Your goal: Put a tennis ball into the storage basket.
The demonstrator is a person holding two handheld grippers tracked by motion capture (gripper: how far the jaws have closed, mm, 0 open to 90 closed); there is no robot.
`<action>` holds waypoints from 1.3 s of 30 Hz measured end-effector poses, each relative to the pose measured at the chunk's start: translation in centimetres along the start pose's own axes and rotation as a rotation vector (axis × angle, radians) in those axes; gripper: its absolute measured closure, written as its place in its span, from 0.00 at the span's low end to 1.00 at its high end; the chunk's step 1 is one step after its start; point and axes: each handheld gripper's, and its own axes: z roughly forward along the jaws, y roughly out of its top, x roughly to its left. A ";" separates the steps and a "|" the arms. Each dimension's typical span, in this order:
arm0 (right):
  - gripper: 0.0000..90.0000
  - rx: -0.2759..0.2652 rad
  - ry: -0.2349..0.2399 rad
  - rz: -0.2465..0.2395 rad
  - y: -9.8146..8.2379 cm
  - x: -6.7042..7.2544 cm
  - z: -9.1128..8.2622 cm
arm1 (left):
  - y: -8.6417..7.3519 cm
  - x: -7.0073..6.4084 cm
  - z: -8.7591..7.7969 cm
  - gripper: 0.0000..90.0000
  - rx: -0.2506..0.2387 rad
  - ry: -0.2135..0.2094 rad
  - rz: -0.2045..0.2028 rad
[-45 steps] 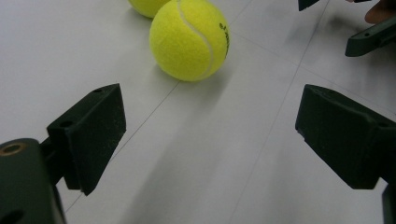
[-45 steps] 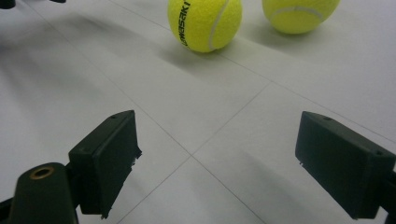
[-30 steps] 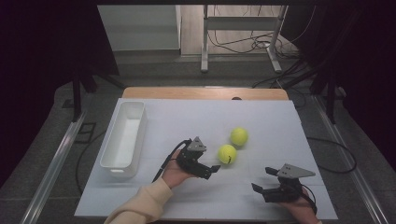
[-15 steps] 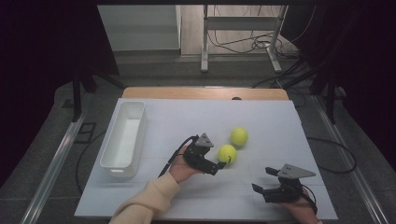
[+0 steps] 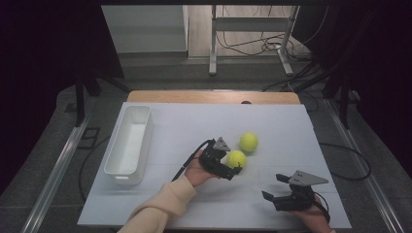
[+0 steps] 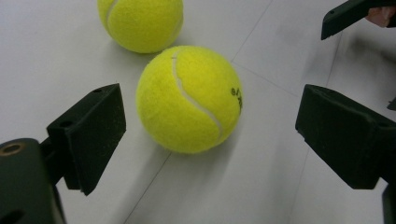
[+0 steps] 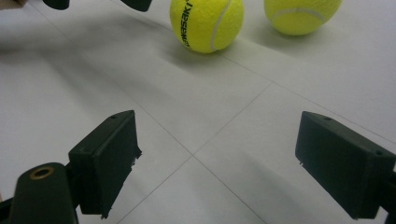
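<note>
White counter [image 5: 194, 121]: left gripper [image 5: 232, 171] fingers spread around nearer tennis ball [image 5: 236, 158], which could roll if nudged.

near fuzzy yellow-green tennis ball [image 6: 189, 99] | resting on white table, between spread black jaws, touching neither | white curved seam facing up, dark printed lettering on side | far fuzzy yellow-green tennis ball [image 5: 248, 141] | resting on table just beyond near one, close but apart
</note>
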 end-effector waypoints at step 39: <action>0.15 0.011 -0.001 0.004 -0.1 -0.1 0.2 | 0.4 1.0 3.5 0.29 0.070 0.013 -0.026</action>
